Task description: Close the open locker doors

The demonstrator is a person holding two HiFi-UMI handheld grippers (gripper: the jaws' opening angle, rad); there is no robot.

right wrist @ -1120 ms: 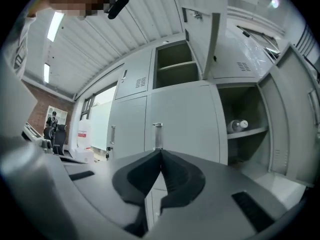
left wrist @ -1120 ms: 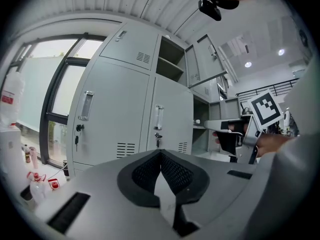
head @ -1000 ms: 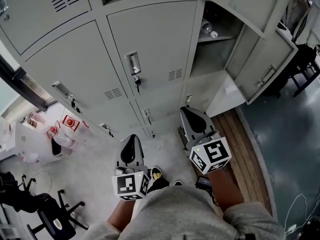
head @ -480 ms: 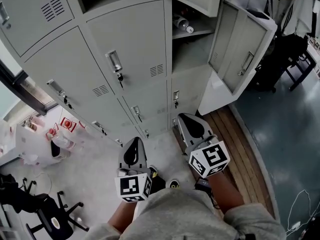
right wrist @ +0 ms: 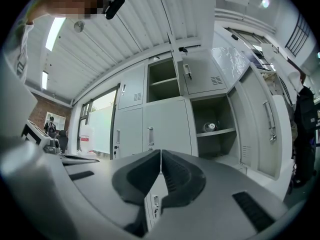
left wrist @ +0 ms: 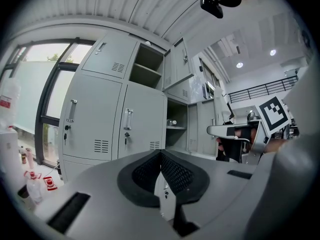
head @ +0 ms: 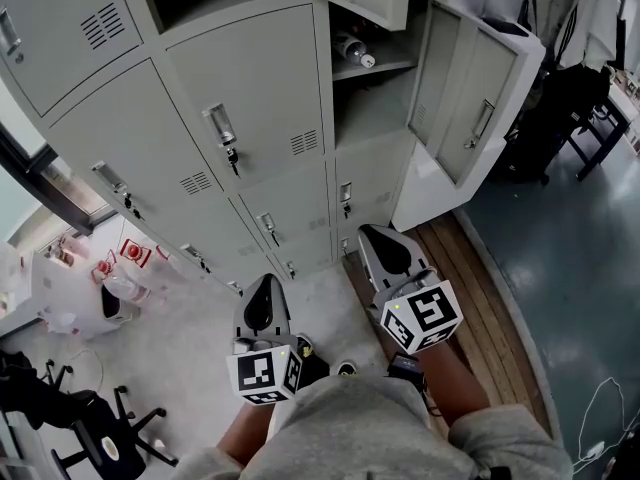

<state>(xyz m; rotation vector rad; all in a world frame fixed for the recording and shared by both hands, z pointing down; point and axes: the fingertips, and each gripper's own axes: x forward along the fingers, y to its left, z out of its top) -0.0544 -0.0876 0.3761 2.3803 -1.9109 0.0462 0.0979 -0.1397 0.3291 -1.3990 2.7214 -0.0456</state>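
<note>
Locker door (head: 470,93) stands upright, swung open to the right.

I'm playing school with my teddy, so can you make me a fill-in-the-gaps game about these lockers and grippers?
1. On the shelf in the open locker lies a ____.
2. The left gripper and right gripper both have their jaws ____.
3. The lower open door stands to the ____ of the shelf.
Missing words: bottle, shut, right.

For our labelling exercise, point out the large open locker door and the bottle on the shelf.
open locker door (head: 470,83), head view, middle of its panel.
bottle (right wrist: 211,127), right gripper view, middle of its body.
</note>
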